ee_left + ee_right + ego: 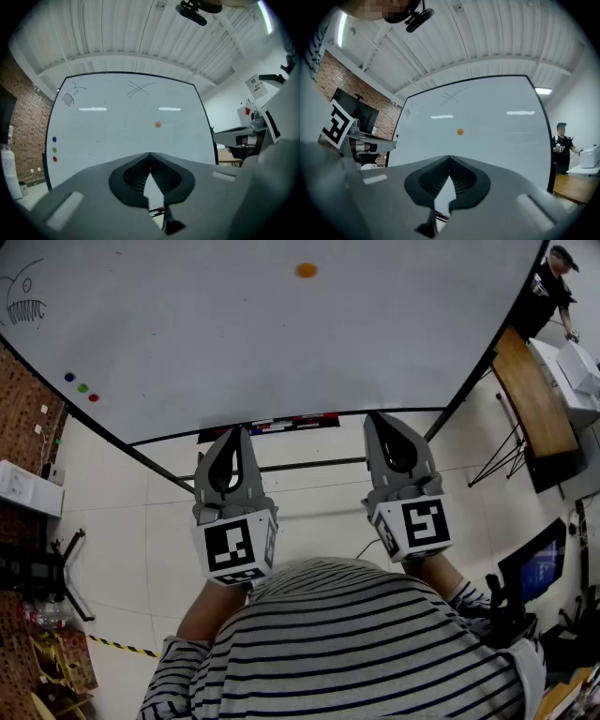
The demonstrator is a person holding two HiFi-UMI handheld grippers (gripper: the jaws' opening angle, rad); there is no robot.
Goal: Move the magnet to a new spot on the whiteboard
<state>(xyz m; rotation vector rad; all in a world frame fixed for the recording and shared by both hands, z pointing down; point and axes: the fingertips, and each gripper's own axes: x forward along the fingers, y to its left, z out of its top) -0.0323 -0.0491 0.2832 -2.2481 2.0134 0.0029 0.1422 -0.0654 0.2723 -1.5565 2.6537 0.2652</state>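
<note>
An orange round magnet [307,270] sticks on the whiteboard [234,343] near its upper middle; it also shows as the magnet [158,124] in the left gripper view and the magnet [460,132] in the right gripper view. My left gripper [232,435] and right gripper [378,420] are held side by side below the board's lower edge, well short of the magnet. Both are shut with nothing between the jaws, tips touching, as seen on the left gripper [150,155] and the right gripper [449,158].
Blue, green and red magnets [82,388] sit at the board's left edge, near a drawing [23,301]. A marker tray [272,425] runs under the board. A person [553,282] stands by a wooden table [532,399] at the right. A brick wall is on the left.
</note>
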